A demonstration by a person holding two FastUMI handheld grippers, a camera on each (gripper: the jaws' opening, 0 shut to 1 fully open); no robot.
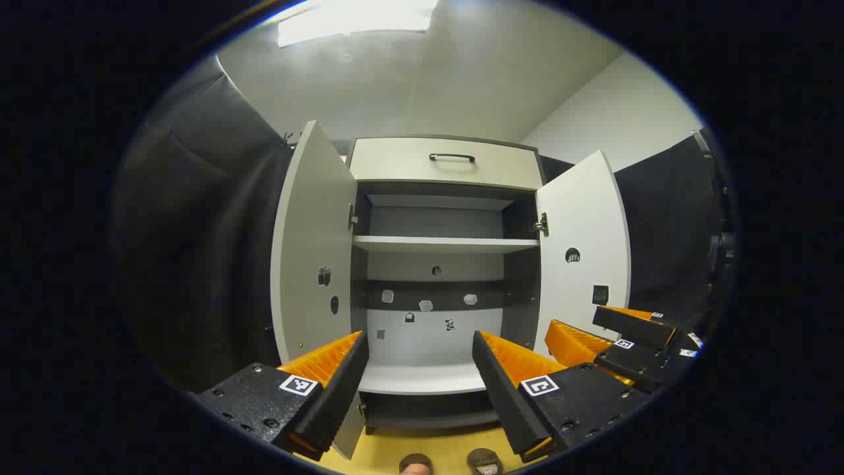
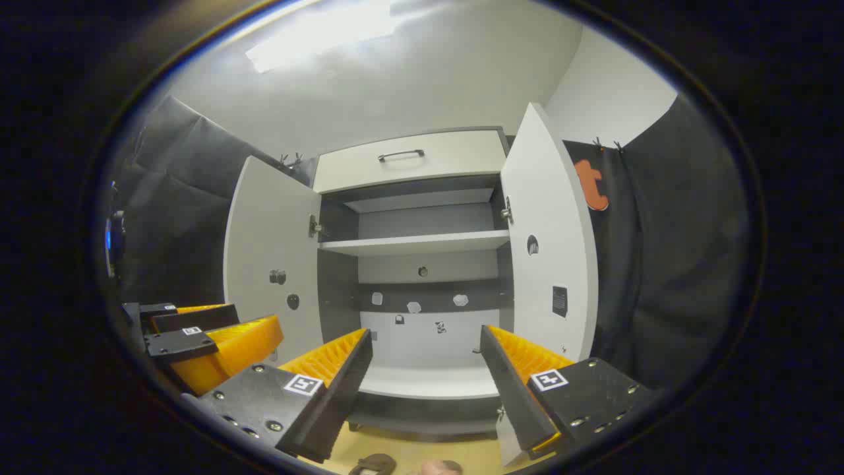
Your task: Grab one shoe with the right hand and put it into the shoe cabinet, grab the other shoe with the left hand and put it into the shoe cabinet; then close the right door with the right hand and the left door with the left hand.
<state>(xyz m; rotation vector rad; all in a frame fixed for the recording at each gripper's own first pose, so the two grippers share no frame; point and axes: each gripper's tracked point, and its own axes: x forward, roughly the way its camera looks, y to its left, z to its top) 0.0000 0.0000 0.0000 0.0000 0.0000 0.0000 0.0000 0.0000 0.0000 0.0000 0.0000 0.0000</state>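
Jaws: both ours spread wide, holding nothing.
Shoes: we judge them light, pliable; take by the collar.
Shoe cabinet: doors open.

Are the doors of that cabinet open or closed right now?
Open. Both doors, the left door and the right door, are swung wide on the shoe cabinet, showing bare shelves inside.

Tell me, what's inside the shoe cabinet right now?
The shoe cabinet stands open with bare shelves and no shoes on them. Small stickers dot its back wall. The closed drawer on top hides whatever it holds.
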